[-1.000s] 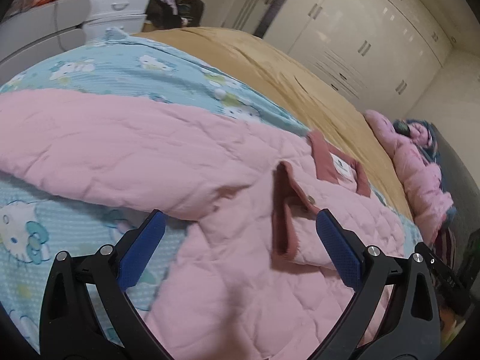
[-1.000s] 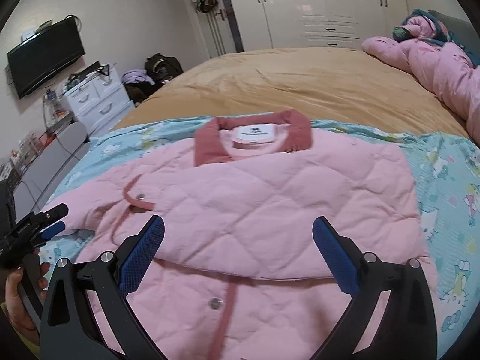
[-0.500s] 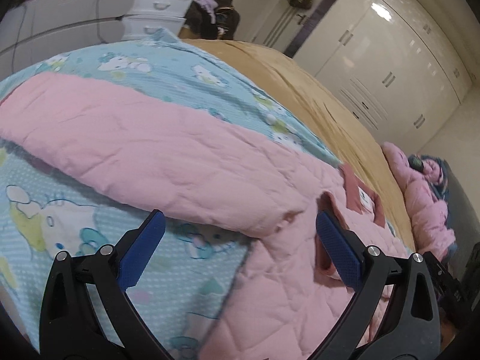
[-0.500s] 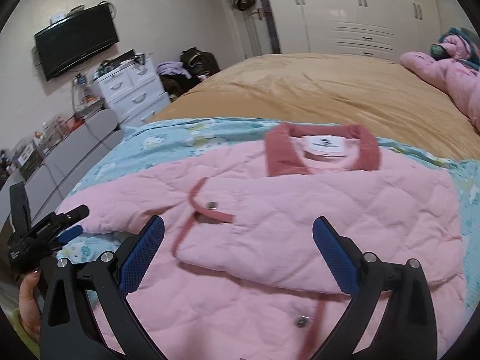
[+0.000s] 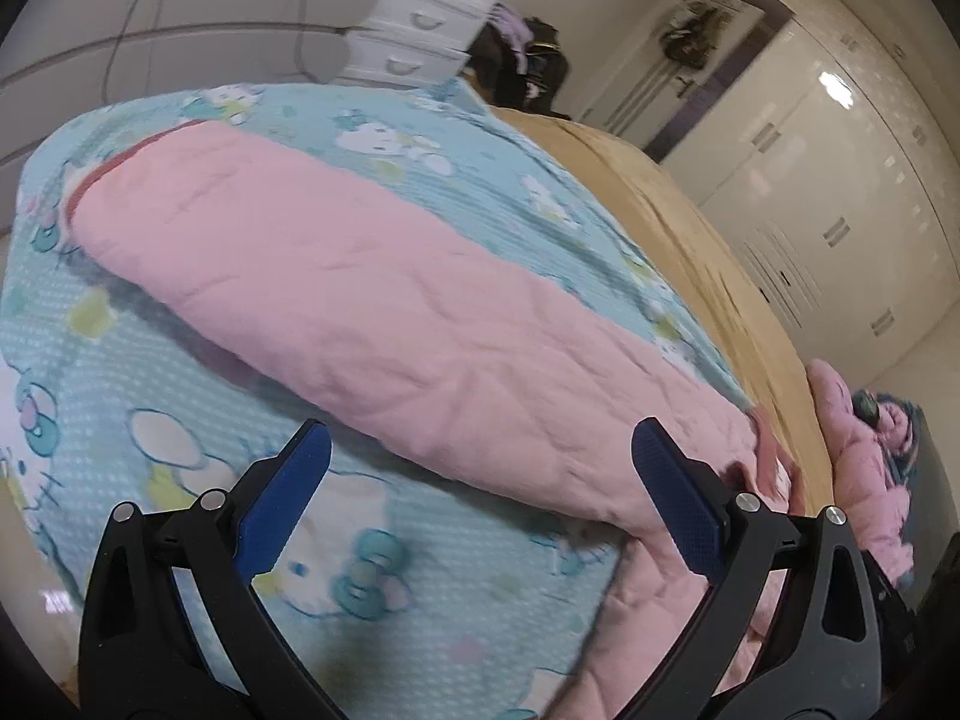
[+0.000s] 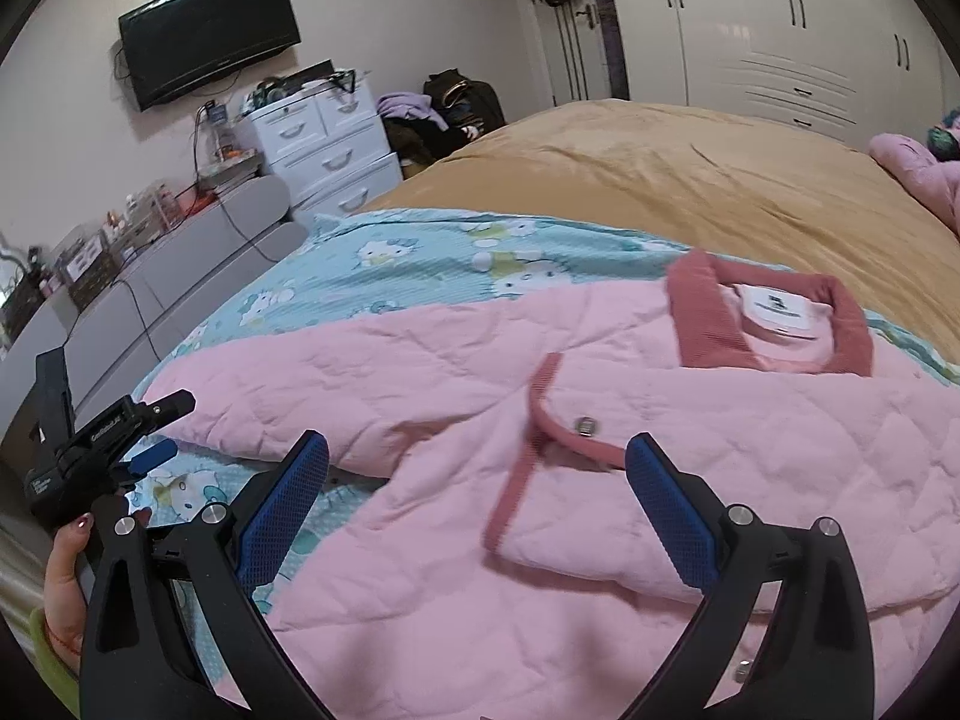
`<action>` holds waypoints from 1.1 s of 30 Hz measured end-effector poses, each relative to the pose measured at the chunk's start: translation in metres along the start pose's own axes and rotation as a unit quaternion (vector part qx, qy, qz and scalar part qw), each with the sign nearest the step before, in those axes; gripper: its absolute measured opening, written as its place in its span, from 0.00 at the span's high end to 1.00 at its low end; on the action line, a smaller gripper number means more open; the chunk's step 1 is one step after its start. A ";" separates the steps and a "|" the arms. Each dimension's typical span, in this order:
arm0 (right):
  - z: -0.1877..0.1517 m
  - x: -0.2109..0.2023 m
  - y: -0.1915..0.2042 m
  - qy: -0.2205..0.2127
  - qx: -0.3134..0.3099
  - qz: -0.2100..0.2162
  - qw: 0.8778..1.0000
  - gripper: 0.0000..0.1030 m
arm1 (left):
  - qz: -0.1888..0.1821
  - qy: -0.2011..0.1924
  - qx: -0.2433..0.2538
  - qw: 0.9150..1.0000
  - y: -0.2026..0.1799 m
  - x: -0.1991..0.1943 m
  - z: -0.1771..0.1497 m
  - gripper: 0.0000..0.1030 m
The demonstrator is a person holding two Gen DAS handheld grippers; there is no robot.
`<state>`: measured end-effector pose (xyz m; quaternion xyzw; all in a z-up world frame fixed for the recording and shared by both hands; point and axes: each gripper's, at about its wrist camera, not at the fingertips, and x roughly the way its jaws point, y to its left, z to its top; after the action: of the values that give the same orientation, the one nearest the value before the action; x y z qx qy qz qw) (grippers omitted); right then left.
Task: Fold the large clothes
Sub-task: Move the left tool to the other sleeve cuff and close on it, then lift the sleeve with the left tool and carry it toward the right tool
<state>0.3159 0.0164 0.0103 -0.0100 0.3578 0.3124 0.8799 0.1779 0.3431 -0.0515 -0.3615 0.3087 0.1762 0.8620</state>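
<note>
Both tongs, left (image 5: pixel 480 492) and right (image 6: pixel 477 501), gape apart, empty, above the pink jacket (image 6: pixel 540 480); its sleeve (image 5: pixel 372 300) stretches toward ten o'clock.

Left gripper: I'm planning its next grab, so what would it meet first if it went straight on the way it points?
Most likely the pink jacket's outstretched sleeve, which lies across the line between the open jaws of the left gripper. The cartoon-print sheet sits nearer but lower, so depth is uncertain.

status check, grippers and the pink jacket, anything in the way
Left hand-held gripper open, empty, over the outstretched sleeve. Right hand-held gripper open, empty, over the pink jacket, one side folded in. Nothing in the way.
</note>
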 end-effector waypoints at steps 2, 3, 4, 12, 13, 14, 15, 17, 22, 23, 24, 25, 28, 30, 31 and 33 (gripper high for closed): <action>0.002 0.007 0.008 0.004 -0.004 0.006 1.000 0.04 | 0.004 0.001 -0.017 1.000 0.012 0.001 0.004 0.09; 0.003 0.010 0.011 0.007 -0.006 0.008 1.000 0.04 | 0.005 0.000 -0.026 1.000 0.019 0.002 0.005 0.09; 0.004 0.014 0.016 0.010 -0.010 0.010 1.000 0.04 | 0.005 0.000 -0.033 0.999 0.023 0.002 0.006 0.09; 0.009 0.037 0.052 0.024 -0.038 0.030 0.999 0.04 | 0.008 0.015 -0.089 0.996 0.056 0.020 0.011 0.09; 0.009 0.038 0.055 0.025 -0.040 0.032 0.998 0.04 | 0.007 0.015 -0.097 0.995 0.060 0.022 0.011 0.09; 0.009 0.040 0.058 0.027 -0.042 0.034 0.998 0.04 | 0.007 0.015 -0.106 0.994 0.065 0.024 0.012 0.09; 0.009 0.042 0.060 0.029 -0.043 0.036 0.998 0.04 | 0.006 0.014 -0.113 0.994 0.069 0.026 0.013 0.09; 0.007 0.044 0.064 0.033 -0.043 0.041 0.998 0.04 | 0.007 0.003 -0.120 0.993 0.073 0.028 0.018 0.09; 0.004 0.043 0.057 0.028 -0.033 0.038 0.998 0.04 | 0.006 -0.003 -0.130 0.991 0.080 0.038 0.037 0.09; 0.003 0.042 0.054 0.029 -0.028 0.039 0.998 0.04 | -0.003 -0.012 -0.142 0.990 0.085 0.038 0.039 0.09; 0.001 0.041 0.051 0.029 -0.024 0.039 0.999 0.04 | -0.010 -0.017 -0.149 0.989 0.089 0.037 0.040 0.09; 0.000 0.040 0.047 0.029 -0.020 0.039 0.999 0.04 | -0.016 -0.024 -0.156 0.987 0.093 0.036 0.041 0.09; -0.004 0.036 0.035 0.031 -0.006 0.037 0.999 0.04 | 0.000 -0.049 -0.142 0.989 0.093 0.034 0.043 0.30; -0.006 0.032 0.028 0.030 0.000 0.035 0.999 0.04 | 0.014 -0.057 -0.128 0.990 0.093 0.034 0.042 0.64; -0.007 0.028 0.024 0.027 0.004 0.034 0.999 0.04 | 0.000 -0.057 -0.136 0.989 0.097 0.034 0.041 0.74; -0.010 0.022 0.017 0.023 0.012 0.034 0.999 0.04 | -0.025 -0.064 -0.145 0.987 0.100 0.028 0.039 0.80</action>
<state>0.3121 0.0398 -0.0069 0.0054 0.3821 0.3377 0.8602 0.1619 0.4414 -0.1004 -0.4788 0.2151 0.2199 0.8223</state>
